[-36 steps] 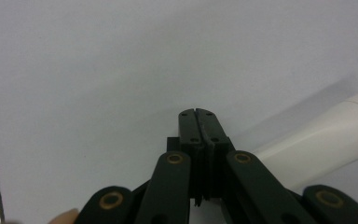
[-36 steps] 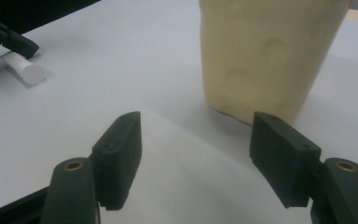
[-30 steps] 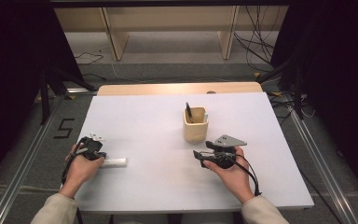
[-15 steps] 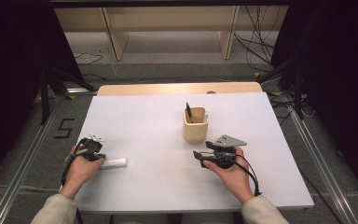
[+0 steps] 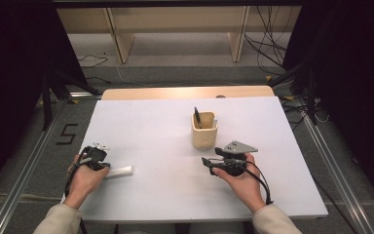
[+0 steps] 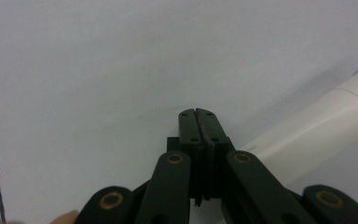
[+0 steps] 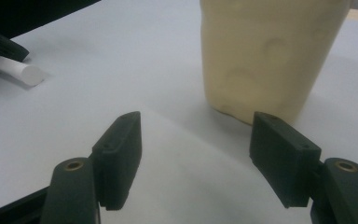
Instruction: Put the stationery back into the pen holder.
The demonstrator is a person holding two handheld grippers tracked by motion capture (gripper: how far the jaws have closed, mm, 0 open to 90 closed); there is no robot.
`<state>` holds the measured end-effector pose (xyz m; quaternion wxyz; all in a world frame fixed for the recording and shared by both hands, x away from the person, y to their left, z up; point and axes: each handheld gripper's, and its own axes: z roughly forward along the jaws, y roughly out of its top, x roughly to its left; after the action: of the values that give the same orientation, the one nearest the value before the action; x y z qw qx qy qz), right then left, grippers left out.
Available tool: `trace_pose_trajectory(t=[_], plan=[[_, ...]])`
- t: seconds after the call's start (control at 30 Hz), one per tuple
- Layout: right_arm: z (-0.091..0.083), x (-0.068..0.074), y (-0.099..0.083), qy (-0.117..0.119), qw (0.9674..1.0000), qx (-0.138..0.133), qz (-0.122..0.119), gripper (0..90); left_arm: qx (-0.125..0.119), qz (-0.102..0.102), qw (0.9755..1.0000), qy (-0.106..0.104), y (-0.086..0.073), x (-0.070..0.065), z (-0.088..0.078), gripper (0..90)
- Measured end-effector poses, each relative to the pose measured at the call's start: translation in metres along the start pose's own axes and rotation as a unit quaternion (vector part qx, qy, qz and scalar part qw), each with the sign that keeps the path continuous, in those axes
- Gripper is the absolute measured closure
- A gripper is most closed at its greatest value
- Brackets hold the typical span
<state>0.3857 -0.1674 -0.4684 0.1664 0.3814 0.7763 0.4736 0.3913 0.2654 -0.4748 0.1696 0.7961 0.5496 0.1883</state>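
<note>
White cylinder beside clenched left tongs — right tongs released, facing cup.

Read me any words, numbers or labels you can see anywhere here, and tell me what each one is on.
"5": a dark mark on the grey floor, left of the table.
No writing can be read on the beige cup, the white tube, or either claw.

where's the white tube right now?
High view: the white tube lies flat on the table near its front-left, right beside the left tool, well left of the cup.
</note>
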Motion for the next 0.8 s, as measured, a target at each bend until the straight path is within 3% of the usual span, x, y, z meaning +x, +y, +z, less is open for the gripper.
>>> trace_pose_trajectory(t=[0.5,0.8], plan=[[0.0017,0.0007,-0.0003,0.003,1.0,0.001,0.0,35.1,-0.004,0.013,0.9999,0.003,-0.0016,-0.0029,-0.0004,89.7],[0.002,0.0008,-0.0006,0.003,1.0,0.001,-0.001,35.1,-0.019,0.022,0.9996,0.003,-0.0007,-0.0021,0.0012,89.6]])
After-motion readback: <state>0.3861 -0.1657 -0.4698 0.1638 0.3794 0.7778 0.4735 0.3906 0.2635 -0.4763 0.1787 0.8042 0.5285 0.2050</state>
